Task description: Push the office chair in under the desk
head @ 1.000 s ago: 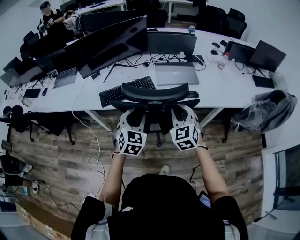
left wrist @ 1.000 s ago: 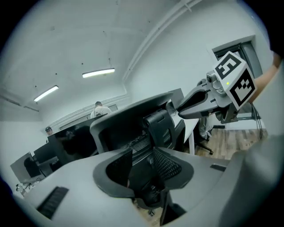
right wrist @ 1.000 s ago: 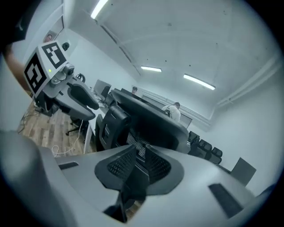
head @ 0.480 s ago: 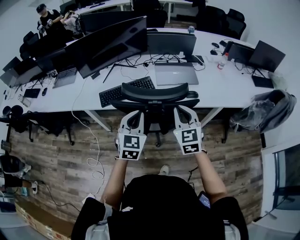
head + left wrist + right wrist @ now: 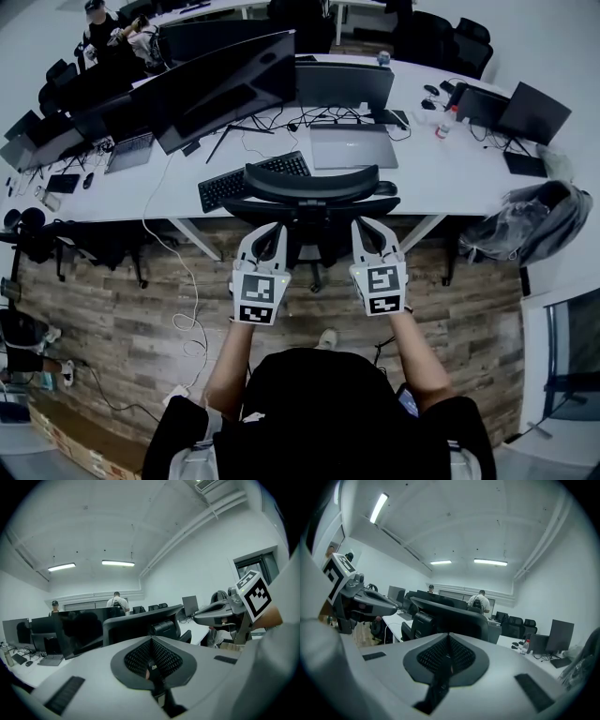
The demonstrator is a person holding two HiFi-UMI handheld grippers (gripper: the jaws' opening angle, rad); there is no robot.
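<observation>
Wood-plank flooring (image 5: 141,309) is running beneath a long white worktop (image 5: 450,178) that is carrying a big curved monitor (image 5: 225,89), a keyboard (image 5: 253,180) and a laptop (image 5: 354,147). The office chair (image 5: 309,211) is standing right in front of me, facing that worktop. I am holding my left tongs (image 5: 266,234) and my right tongs (image 5: 369,230) side by side behind its backrest, one toward each edge, both pointing forward at it. Both pairs are sitting pinched fully together with nothing caught between them, so I am judging that the closed tips are meant for shoving rather than gripping. Whether they are actually pressing on the backrest I cannot tell: from above they are looking right up against it, while along the tongs the dark headrest is showing just beyond them. As for progress, the headrest is overlapping the worktop's near edge from my viewpoint, but the backrest and wheeled base are standing out over the floor on my side, so I am reckoning the seat is at most partly under. The push itself is what is remaining: driving the chair straight forward between the worktop's legs until the backrest is nearing the edge.
</observation>
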